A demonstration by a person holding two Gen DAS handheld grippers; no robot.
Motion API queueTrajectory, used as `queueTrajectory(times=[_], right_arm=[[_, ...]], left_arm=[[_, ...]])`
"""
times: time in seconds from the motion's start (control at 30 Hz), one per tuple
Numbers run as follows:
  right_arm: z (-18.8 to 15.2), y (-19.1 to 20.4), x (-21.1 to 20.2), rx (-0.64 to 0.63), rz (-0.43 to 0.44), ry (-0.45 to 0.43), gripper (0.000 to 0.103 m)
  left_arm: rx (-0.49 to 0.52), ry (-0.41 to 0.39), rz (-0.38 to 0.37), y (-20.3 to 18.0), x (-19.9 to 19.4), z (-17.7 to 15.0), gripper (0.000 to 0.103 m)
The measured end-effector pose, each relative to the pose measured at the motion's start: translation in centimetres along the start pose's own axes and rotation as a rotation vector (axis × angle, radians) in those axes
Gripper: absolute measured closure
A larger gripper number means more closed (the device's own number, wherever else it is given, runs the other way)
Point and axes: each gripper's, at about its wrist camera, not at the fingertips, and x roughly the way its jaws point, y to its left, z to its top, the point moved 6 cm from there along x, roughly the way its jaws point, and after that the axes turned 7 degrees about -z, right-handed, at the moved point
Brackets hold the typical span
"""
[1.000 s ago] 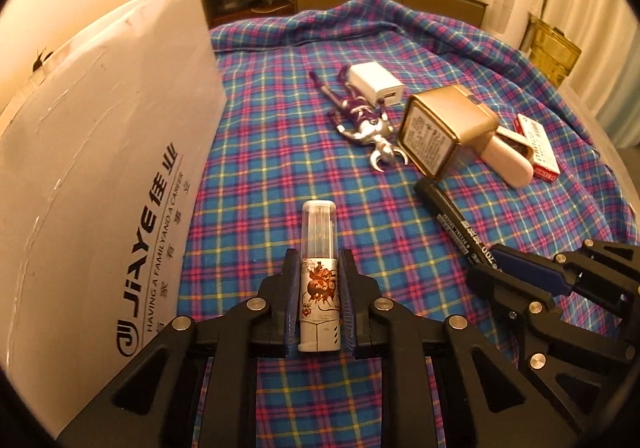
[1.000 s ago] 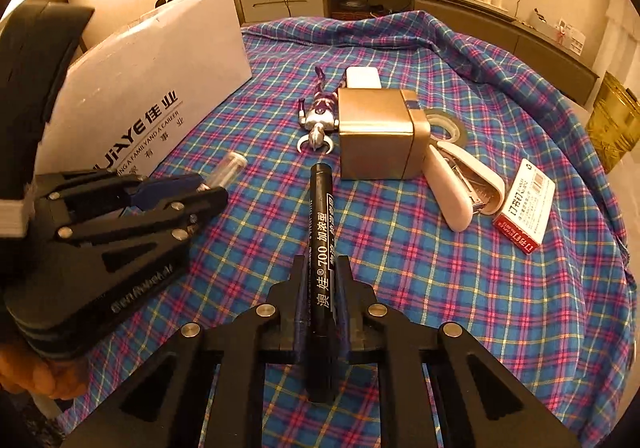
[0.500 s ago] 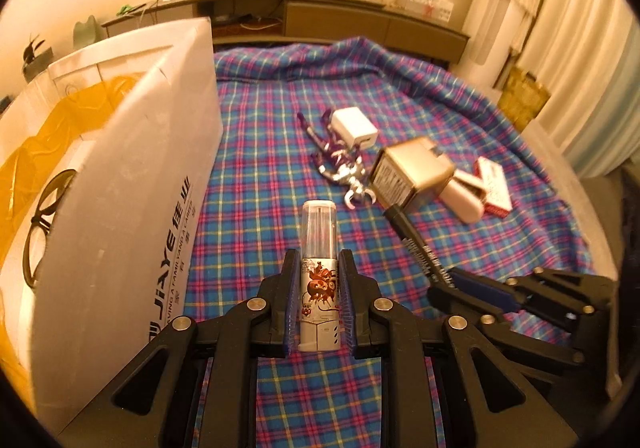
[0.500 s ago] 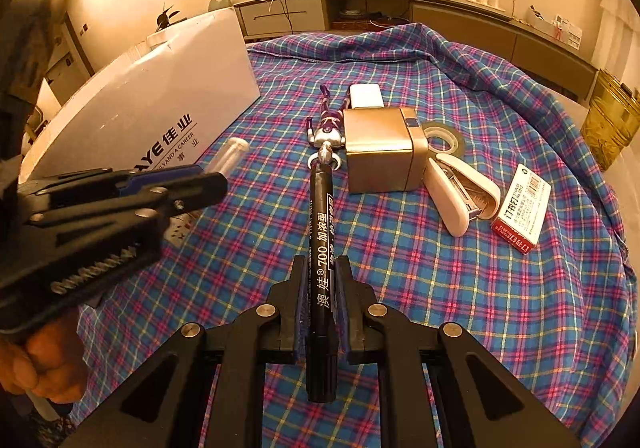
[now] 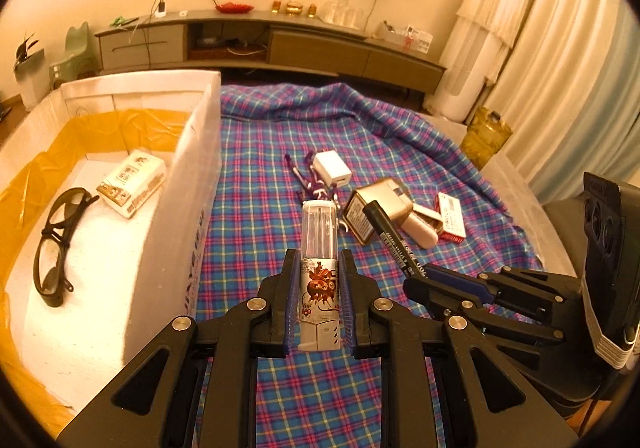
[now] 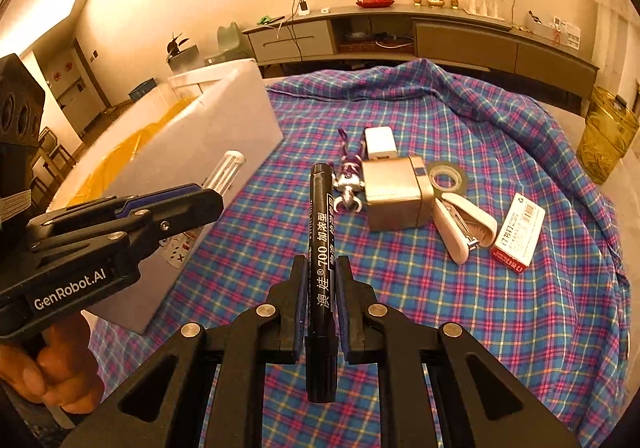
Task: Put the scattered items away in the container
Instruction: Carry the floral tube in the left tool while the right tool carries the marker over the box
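Observation:
My left gripper [image 5: 319, 260] is shut on a clear-capped tube with a red print [image 5: 319, 224], held above the plaid cloth beside the white foam box [image 5: 200, 151]. The right wrist view shows the same left gripper [image 6: 208, 199] and tube [image 6: 226, 171] by the box wall [image 6: 240, 115]. My right gripper [image 6: 321, 260] is shut on a black marker [image 6: 321, 199] lifted off the cloth; it also shows as the right gripper [image 5: 416, 280] with the marker [image 5: 390, 236]. On the cloth lie a white charger [image 5: 332, 173], a toy figure [image 5: 310, 183], a gold box [image 5: 376, 203], a stapler [image 5: 420, 228] and a staples packet [image 5: 450, 213].
The box has a yellow liner and holds dark glasses [image 5: 56, 244] and a small packet [image 5: 132, 179]. A tape roll [image 6: 446, 177] lies behind the gold box. An amber bin [image 5: 484, 135] stands past the bed's right edge. A hand [image 6: 52, 368] grips the left tool.
Both grippers have risen with the tube and the marker still clamped. The left view has tilted up, so the box's inside with the glasses and packet now shows.

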Motion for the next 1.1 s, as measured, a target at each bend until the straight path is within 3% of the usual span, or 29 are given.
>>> queueTrajectory(times=[1.1], right_arm=[[2.5, 7.6, -3.5, -0.111, -0.084, -0.083, 0.088]], left_arm=[[-0.037, -0.146, -0.023, 3.6, -7.8, 1.9, 0.084]])
